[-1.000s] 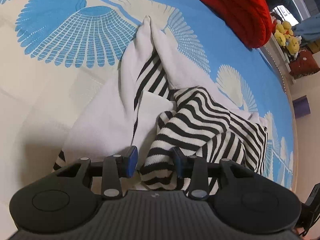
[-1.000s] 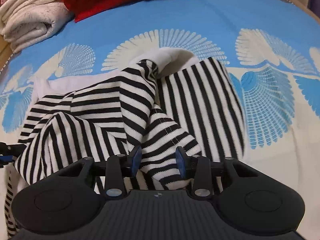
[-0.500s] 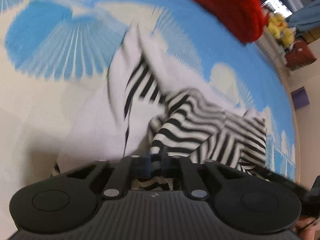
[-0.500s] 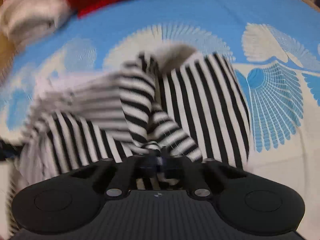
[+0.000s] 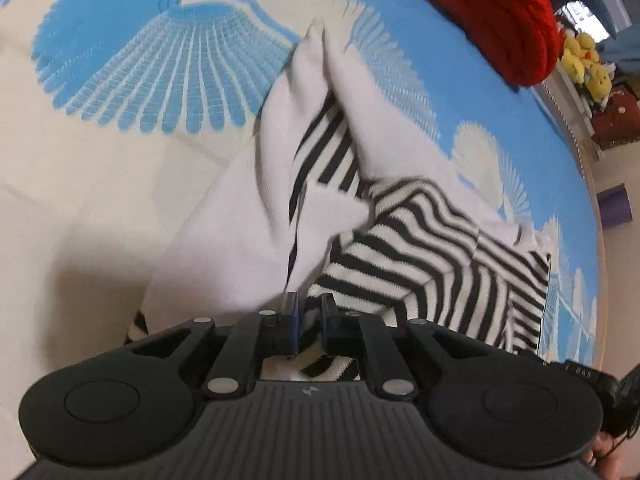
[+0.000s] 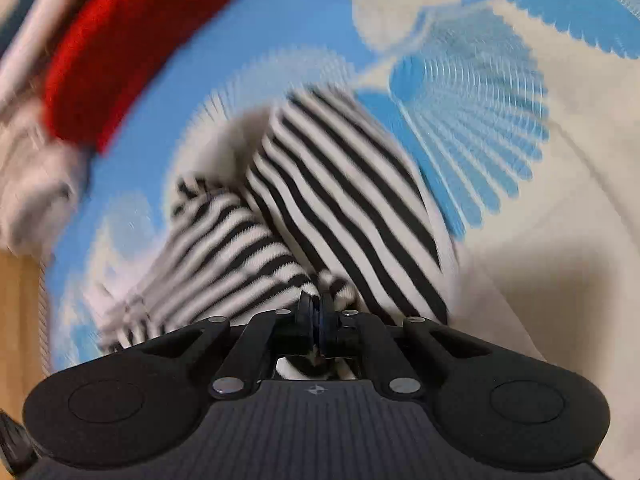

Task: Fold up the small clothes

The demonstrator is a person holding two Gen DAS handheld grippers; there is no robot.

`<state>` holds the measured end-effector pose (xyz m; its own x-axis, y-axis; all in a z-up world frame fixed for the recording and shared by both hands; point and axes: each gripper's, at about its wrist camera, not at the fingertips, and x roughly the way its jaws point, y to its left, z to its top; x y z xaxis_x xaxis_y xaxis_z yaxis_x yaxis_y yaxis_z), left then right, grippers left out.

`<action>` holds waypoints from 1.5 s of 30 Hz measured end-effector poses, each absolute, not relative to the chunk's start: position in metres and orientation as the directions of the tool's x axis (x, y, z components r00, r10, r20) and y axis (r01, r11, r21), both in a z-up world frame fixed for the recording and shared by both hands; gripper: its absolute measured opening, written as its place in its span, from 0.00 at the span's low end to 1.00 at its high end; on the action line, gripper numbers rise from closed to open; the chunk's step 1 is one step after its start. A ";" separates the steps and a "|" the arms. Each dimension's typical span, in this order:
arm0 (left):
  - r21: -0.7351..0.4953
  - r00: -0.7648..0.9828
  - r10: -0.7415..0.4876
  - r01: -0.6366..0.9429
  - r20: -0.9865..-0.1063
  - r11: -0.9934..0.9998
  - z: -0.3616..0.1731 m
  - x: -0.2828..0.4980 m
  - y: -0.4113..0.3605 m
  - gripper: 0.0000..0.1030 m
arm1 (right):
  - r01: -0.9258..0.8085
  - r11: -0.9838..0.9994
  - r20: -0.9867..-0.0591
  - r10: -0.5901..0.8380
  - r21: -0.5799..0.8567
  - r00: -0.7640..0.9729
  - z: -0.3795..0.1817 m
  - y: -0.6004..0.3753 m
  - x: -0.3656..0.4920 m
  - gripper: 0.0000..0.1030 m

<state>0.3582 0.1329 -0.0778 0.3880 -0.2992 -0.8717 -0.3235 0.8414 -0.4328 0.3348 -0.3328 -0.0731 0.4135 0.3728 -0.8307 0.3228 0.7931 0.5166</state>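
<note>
Where the left wrist view looks down, the left gripper [image 5: 308,316] pinches a striped fold of the garment [image 5: 420,240], its jaws nearly together with cloth between them. This black-and-white striped piece, white on its turned side, lies rumpled on a blue and cream sheet [image 5: 120,72], near a red knit [image 5: 500,12]. From the right wrist view, blurred, the right gripper [image 6: 316,312] is clamped tight on another striped fold [image 6: 340,200].
</note>
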 end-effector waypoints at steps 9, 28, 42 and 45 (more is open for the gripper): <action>-0.478 0.539 -0.347 -0.121 -0.768 0.870 -0.045 0.358 0.103 0.18 | 0.072 0.899 -0.733 0.303 0.432 0.609 -0.019 -0.304 0.327 0.20; -0.318 0.436 -0.268 -0.046 -0.859 0.947 -0.048 0.302 0.096 0.12 | 0.115 0.939 -0.900 0.269 0.324 0.342 -0.053 -0.285 0.324 0.15; -0.273 0.636 -0.204 -0.011 -0.744 0.962 0.072 0.094 0.103 0.46 | 0.066 0.912 -0.662 0.243 0.406 0.709 0.109 -0.340 0.118 0.37; -0.273 0.597 -0.176 -0.075 -0.783 0.959 0.038 0.055 0.104 0.61 | 0.102 0.912 -0.696 0.228 0.398 0.681 0.091 -0.353 0.082 0.38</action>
